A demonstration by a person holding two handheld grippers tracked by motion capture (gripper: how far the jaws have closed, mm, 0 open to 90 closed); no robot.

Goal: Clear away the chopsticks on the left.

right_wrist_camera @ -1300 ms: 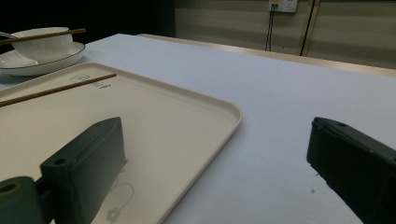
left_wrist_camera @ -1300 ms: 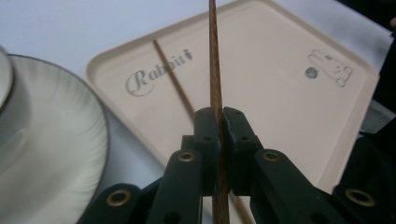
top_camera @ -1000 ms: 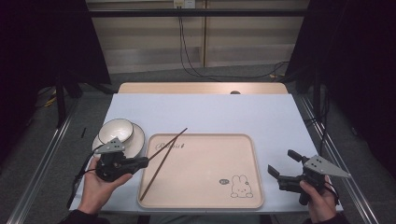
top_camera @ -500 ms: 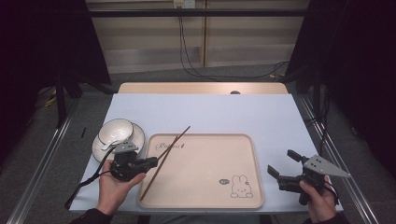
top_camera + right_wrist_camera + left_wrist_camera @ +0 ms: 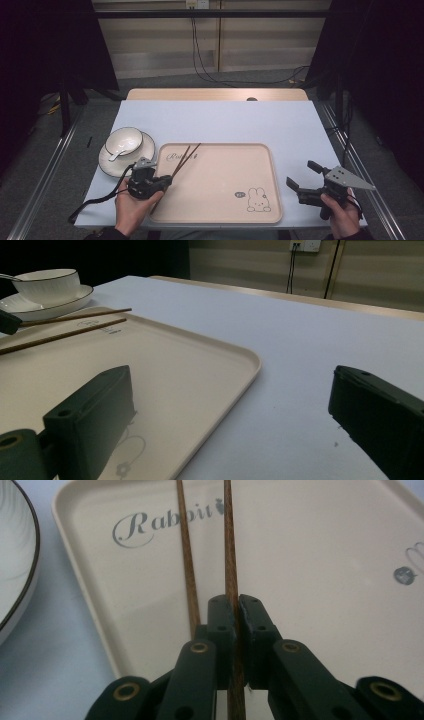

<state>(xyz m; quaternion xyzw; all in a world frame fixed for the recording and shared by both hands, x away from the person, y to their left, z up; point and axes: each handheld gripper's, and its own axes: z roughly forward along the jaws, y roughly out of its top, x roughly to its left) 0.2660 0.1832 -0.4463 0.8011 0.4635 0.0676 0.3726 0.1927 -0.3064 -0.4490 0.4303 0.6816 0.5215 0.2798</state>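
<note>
White ribbed bowl (image 5: 125, 141) with a spoon (image 5: 116, 153) sits on a saucer (image 5: 107, 162) at left. Beside it, the left gripper (image 5: 165, 183) pinches one brown chopstick (image 5: 231, 555) over the cream rabbit tray (image 5: 225, 200); the second chopstick (image 5: 185, 550) lies alongside. At lower right, the right gripper (image 5: 300, 176) hovers with jaws spread above the pale blue table (image 5: 280, 120).

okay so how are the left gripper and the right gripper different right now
The left gripper has its jaws shut on one of the chopsticks above the tray; the right gripper has its jaws wide open with nothing between them. The left one sits at the tray's left edge near the bowl; the right one is off the tray's right side, over the table. Both are black and hand-held.
</note>
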